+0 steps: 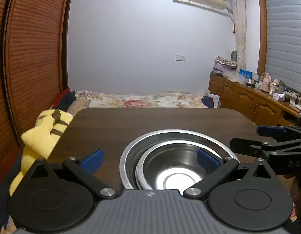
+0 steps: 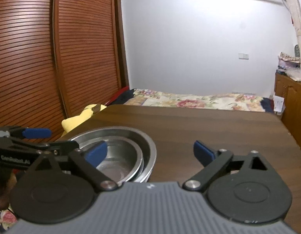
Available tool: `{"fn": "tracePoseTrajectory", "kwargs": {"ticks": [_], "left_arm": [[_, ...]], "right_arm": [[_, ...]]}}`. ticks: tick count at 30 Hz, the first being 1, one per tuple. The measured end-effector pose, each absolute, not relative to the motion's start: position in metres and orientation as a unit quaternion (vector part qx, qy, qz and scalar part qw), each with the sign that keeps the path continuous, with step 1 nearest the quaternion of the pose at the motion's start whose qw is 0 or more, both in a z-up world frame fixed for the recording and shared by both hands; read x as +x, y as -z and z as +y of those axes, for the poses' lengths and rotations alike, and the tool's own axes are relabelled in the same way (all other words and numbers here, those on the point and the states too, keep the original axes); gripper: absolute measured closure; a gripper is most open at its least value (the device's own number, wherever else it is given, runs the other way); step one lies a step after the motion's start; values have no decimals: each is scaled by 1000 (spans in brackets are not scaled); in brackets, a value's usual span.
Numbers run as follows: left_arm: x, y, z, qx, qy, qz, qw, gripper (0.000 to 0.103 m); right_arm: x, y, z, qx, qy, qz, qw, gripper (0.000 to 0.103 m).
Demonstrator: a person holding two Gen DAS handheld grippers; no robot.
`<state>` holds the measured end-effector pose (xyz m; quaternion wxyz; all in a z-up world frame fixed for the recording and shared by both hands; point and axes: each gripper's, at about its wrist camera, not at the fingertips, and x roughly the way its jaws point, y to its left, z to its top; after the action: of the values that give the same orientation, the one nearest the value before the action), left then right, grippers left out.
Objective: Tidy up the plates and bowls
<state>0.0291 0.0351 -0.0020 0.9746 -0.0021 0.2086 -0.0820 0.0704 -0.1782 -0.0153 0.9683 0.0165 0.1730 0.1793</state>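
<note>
A stack of nested steel bowls (image 1: 175, 167) sits on the dark wooden table (image 1: 150, 120), smaller bowls inside a wide outer bowl. My left gripper (image 1: 149, 162) is open and empty, just above the stack's near left side, its right pad over the inner bowl. The stack also shows in the right wrist view (image 2: 119, 156). My right gripper (image 2: 150, 155) is open and empty, to the right of the stack, its left pad over the bowl's rim. Each gripper shows at the edge of the other's view.
A yellow plush toy (image 1: 41, 134) lies off the table's left edge by a slatted wooden wardrobe (image 1: 31, 58). A bed with a floral cover (image 1: 142, 99) lies beyond the table. Wooden cabinets with clutter (image 1: 257, 97) stand at the right.
</note>
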Motion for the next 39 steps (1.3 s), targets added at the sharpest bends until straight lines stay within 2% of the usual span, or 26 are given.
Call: {"fn": "tracePoseTrajectory", "kwargs": {"ticks": [14, 39], "left_arm": [[26, -20, 10, 14, 56, 195, 979, 0], [7, 2, -1, 17, 31, 206, 978, 0]], "right_arm": [[56, -2, -200, 17, -108, 163, 981, 0], [39, 15, -216, 22, -63, 164, 984, 0]]}}
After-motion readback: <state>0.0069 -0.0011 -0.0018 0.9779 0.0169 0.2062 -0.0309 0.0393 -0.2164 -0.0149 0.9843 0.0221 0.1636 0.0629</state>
